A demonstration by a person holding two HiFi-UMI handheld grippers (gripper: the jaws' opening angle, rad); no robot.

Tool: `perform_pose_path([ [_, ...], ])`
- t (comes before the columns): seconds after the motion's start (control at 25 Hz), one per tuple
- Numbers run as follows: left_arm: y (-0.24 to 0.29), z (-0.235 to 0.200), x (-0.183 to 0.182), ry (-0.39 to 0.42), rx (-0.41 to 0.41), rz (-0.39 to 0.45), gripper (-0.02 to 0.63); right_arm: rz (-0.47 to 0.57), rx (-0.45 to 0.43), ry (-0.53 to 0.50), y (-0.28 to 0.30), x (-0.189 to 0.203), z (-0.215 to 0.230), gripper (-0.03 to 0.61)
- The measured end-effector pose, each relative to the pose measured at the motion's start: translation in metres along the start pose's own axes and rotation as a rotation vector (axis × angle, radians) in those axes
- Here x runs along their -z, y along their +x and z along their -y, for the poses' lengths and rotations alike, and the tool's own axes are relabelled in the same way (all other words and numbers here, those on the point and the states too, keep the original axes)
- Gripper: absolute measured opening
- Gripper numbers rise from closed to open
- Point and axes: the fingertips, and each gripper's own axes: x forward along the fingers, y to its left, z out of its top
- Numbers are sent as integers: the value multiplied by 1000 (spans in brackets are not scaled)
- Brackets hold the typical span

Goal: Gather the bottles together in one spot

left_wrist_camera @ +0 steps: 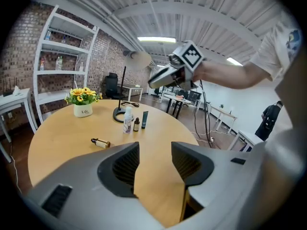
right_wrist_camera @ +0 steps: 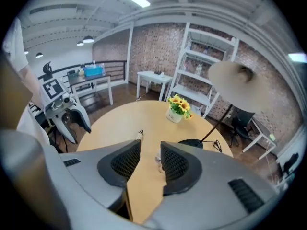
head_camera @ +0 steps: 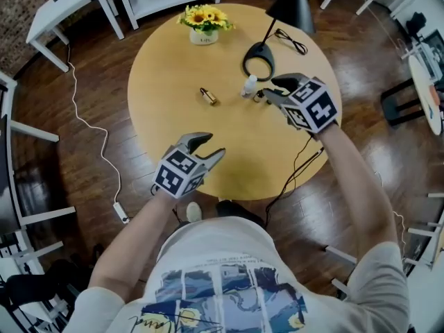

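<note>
Left tool (head_camera: 207,148) is released, its jaws apart over bare wood with nothing between them. It hangs above the near rim of the round yellow wooden table (head_camera: 173,68). Right tool (head_camera: 269,89) is likewise unclenched and empty, poised just over three standing bottles: a white plastic bottle (left_wrist_camera: 127,120), a small brown glass bottle (left_wrist_camera: 136,124) and a dark slim tube bottle (left_wrist_camera: 145,120). A fourth, amber bottle with a dark cap (head_camera: 208,96), lies on its side, ahead of the left tool and well apart from that group.

Hazards, as judged:
- The lying bottle is round and may roll off line if nudged rather than gripped.
- The standing three are crowded, so a low pass by the right tool, or a bottle set down hard beside them, could topple them.
- The black ring-shaped lamp base (head_camera: 258,62) lies just beyond the right tool and could catch a jaw.

Open room: broad bare wood lies between the left tool and the amber bottle. The table edge lies close beneath the left tool.
</note>
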Motion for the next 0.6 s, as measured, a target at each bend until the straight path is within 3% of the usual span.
perform_pose_path([
  [0.28, -46, 9, -3, -72, 0, 80, 196, 343, 251, 260, -118, 40, -85, 158],
  [0.44, -70, 12, 8, -130, -36, 89, 193, 419, 339, 381, -145, 71, -140, 156],
  [0.6, -89, 19, 27, -111, -71, 45, 195, 430, 351, 466, -152, 91, -183, 157],
])
